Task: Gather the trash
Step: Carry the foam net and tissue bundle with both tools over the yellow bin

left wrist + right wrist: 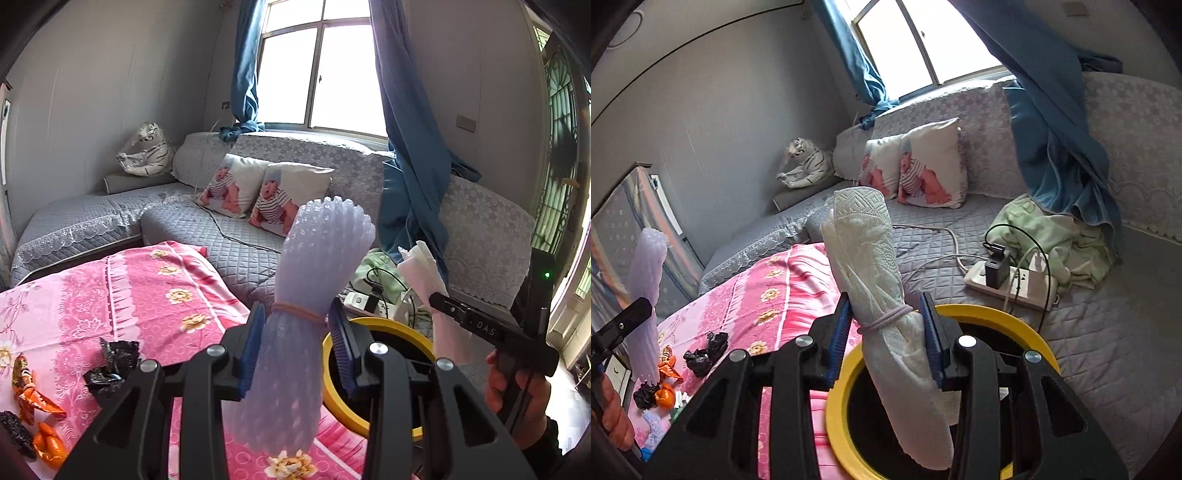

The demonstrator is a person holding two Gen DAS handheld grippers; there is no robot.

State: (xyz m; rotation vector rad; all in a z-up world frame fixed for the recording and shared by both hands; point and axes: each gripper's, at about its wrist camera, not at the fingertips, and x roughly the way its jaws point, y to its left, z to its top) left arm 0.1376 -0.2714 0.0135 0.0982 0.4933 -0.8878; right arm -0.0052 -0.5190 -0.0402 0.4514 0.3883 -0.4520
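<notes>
My left gripper (pixel 297 321) is shut on a lilac foam net roll (pixel 317 258) bound with a rubber band, held upright above the pink cloth, just left of the yellow-rimmed black bin (pixel 384 326). My right gripper (pixel 886 317) is shut on a white paper towel roll (pixel 871 258) tied with a band, held over the bin (pixel 849 369); its lower end hangs inside the rim. Black wrappers (pixel 110 365) and orange wrappers (pixel 29 398) lie on the pink cloth at the left. They also show in the right wrist view (pixel 701 354).
A pink flowered cloth (pixel 147 288) covers the table. Behind it is a grey sofa (pixel 236 236) with two baby-print cushions (pixel 269 195), a power strip with chargers (pixel 1012 280), a green cloth (pixel 1052 236), blue curtains (pixel 413 166) and a toy tiger (pixel 147 151).
</notes>
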